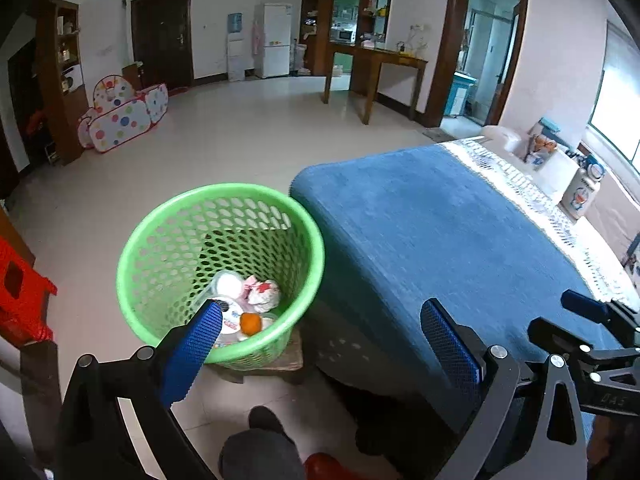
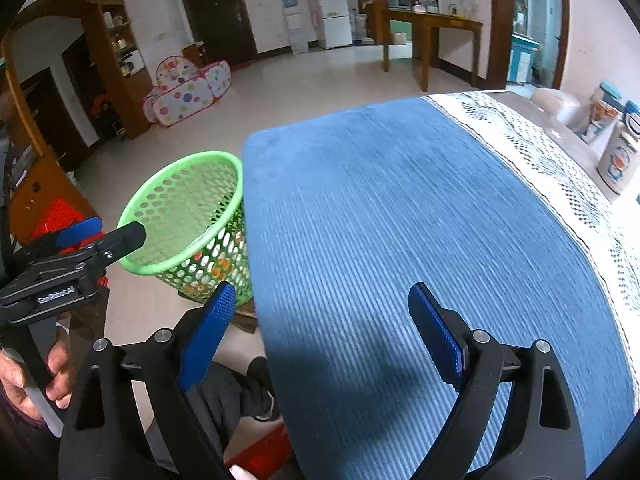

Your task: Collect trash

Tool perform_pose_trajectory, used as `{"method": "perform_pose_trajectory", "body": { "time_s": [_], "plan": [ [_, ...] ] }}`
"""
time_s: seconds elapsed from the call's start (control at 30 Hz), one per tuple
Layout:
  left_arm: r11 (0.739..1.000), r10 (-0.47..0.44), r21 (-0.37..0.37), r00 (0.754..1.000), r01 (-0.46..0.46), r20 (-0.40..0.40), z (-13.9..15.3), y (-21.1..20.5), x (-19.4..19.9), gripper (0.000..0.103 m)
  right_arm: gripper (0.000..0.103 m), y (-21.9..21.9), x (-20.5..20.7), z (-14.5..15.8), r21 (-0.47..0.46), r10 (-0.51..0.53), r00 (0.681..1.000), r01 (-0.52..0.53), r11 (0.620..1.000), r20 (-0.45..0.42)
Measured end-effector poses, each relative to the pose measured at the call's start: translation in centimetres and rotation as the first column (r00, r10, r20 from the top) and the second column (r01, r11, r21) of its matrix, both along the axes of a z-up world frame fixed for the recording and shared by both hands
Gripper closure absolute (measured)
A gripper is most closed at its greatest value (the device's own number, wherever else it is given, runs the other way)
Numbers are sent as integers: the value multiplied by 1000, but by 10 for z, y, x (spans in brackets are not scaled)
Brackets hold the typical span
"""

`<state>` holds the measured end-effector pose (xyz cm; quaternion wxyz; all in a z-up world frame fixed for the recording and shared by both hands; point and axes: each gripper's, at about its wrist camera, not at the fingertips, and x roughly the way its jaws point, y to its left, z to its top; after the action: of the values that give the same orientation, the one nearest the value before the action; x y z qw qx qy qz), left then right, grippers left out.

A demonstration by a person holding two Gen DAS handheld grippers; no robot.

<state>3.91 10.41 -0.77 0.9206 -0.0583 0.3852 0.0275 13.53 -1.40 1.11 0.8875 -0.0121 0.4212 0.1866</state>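
My left tongs [image 1: 320, 336] stand wide apart with nothing between the pads, hanging over the near edge of the bench [image 1: 420, 232] and its blue cloth. My right tongs [image 2: 320, 332] are spread just as wide and are empty too. In the left wrist view the green perforated basket [image 1: 160, 240] sits on the floor at about 9 o'clock from the bench corner, its rim just beside the cloth. The trash is already in its bottom: crumpled white paper [image 1: 262, 294], a clear lidded cup [image 1: 229, 316] and an orange peel or fruit piece [image 1: 250, 323].

I see no loose trash on the blue cloth, so I judge the collecting nearly done. The main risk is the basket. It rests on a small low block [image 1: 272, 360], so a knock from my left tongs could tip it and spill everything. The two tongs also sit close together and could clash.

Readable writing is scarce. The left tool's body reads "GenRobot.AI" in the right wrist view, and "045" shows on the right tool in the left view. The cartoon-printed jars [image 2: 618, 160] at 2 o'clock carry text too small to read.
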Motion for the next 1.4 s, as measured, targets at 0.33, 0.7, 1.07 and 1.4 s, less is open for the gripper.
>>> {"method": "perform_pose_trajectory", "body": {
  "time_s": [0.33,0.7,1.07,1.4],
  "plan": [
    [1000,-24,-4,999,24,30,4,-15,-10,7,12,-23,-10,1,-9,-47,999,47,999,19],
    [999,-29,39,999,28,44,3,-21,-14,7,11,-35,-14,6,7,-72,997,72,997,23],
    [998,-35,49,999,33,38,1,-25,-14,7,10,-51,-12,6,11,-101,995,101,995,23],
    [998,-43,52,998,41,38,0,-29,-13,7,10,-54,-13,6,7,-108,994,108,994,23]
  ]
}}
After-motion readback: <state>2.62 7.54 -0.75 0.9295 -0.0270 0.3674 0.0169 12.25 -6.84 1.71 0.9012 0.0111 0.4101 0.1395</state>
